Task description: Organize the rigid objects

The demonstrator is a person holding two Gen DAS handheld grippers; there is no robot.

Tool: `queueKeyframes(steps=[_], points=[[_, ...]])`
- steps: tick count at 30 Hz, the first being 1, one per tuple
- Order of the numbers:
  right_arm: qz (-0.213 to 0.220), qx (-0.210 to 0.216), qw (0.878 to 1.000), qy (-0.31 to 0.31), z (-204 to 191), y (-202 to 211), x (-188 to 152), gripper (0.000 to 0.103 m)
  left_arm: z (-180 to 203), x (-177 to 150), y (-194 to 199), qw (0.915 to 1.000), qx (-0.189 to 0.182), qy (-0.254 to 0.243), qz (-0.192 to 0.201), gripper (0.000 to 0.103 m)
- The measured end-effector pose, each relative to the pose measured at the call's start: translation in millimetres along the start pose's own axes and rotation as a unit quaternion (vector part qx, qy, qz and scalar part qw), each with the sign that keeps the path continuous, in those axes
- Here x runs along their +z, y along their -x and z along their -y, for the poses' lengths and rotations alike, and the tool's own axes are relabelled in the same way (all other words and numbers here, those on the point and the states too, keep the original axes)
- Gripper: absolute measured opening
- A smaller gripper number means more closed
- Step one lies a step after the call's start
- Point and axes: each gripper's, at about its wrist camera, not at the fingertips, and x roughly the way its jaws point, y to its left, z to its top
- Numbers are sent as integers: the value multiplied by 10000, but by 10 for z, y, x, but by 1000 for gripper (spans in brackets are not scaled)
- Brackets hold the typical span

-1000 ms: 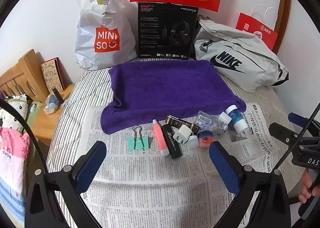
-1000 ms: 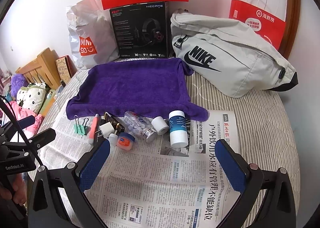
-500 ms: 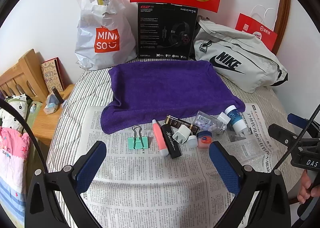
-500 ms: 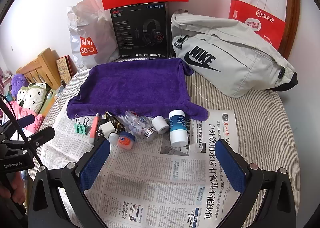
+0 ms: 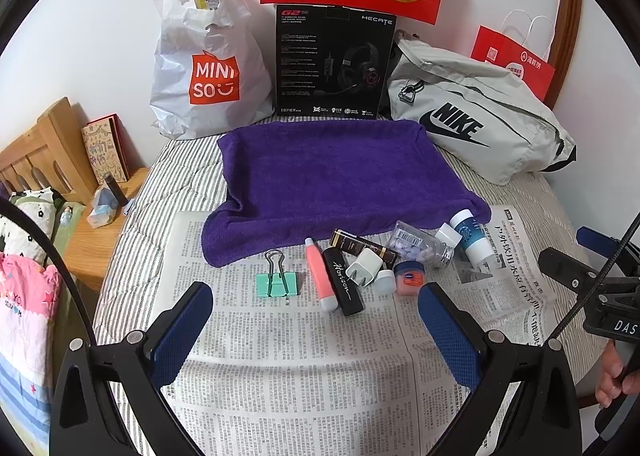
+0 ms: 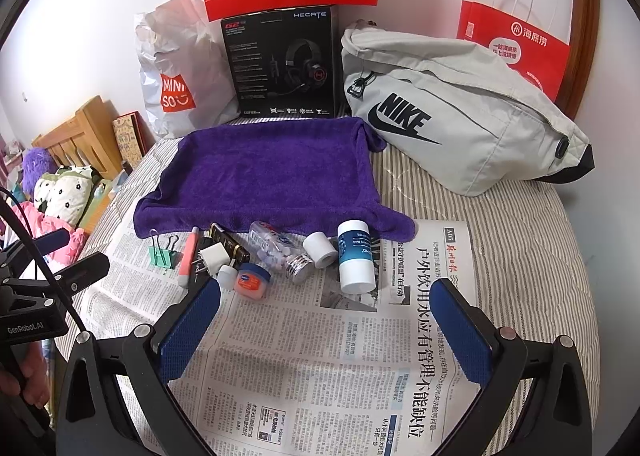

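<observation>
Small rigid items lie in a row on newspaper [image 5: 304, 368] in front of a purple towel [image 5: 336, 180]: a green binder clip [image 5: 277, 283], a pink tube [image 5: 318, 274], a black Horizon tube [image 5: 344, 286], a white charger [image 5: 363, 266], a round Vaseline jar [image 5: 408, 274], a clear pill bottle [image 5: 420, 245] and a white-blue bottle [image 5: 471, 237]. My left gripper [image 5: 314, 320] is open and empty, just short of the row. My right gripper [image 6: 326, 316] is open and empty, near the white-blue bottle [image 6: 354, 256] and the jar [image 6: 249, 281].
A Miniso bag [image 5: 208, 56], a black headset box [image 5: 334, 62] and a grey Nike bag [image 5: 480, 124] stand behind the towel. A wooden nightstand [image 5: 96, 232] is at the left. The striped bed [image 6: 520, 240] extends to the right.
Both grippers have crept slightly forward toward the row of items. Nothing was picked up or moved.
</observation>
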Motion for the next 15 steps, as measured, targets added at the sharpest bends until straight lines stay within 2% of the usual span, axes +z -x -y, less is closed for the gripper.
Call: queueKeyframes(steps=[15], points=[[22,8,10000,22,0,24,-6,103,3,-8,-4,10000,-3,-16,-6,103]])
